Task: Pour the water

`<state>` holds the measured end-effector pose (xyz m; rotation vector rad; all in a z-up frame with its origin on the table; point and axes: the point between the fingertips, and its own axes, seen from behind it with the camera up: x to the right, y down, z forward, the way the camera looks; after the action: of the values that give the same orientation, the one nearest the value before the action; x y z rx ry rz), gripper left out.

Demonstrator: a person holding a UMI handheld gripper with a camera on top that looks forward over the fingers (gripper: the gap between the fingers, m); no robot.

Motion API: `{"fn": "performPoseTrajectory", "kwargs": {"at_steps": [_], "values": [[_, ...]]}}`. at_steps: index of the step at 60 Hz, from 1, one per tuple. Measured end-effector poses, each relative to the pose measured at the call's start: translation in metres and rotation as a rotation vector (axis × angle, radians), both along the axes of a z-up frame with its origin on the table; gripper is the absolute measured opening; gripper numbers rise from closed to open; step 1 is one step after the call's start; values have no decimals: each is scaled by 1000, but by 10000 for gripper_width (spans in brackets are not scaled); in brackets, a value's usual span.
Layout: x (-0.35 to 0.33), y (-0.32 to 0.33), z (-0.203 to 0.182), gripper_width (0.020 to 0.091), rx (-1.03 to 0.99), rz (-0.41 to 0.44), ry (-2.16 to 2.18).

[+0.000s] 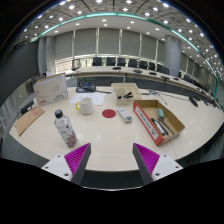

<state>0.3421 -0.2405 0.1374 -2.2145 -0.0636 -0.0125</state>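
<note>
A clear plastic water bottle (65, 130) with a white cap and a dark label stands on the pale table (110, 140), ahead of my left finger and a little to its left. Farther back stands a white cup (86, 106) beside a red round thing (109, 114). My gripper (112, 160) is open, its magenta pads (77, 159) spread wide with nothing between them. It hovers over the table's near edge, well short of the bottle.
An open cardboard box (158, 120) with tools lies to the right. A small beige box (123, 94) sits at the back, a white carton (50, 90) at the back left, a flat brown box (27, 121) at the left. Desks and chairs stand beyond.
</note>
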Motion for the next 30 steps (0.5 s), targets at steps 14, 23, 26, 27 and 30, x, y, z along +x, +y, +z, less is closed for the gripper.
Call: {"fn": "performPoseTrajectory", "kwargs": {"at_steps": [14, 23, 26, 27, 30], "values": [[-138, -5, -47, 865, 42, 81, 57], [-214, 40, -73, 865, 116, 72, 46], [-262, 61, -71, 865, 141, 43, 27], [-286, 57, -59, 863, 144, 32, 20], [-295, 72, -62, 863, 163, 7, 0]]}}
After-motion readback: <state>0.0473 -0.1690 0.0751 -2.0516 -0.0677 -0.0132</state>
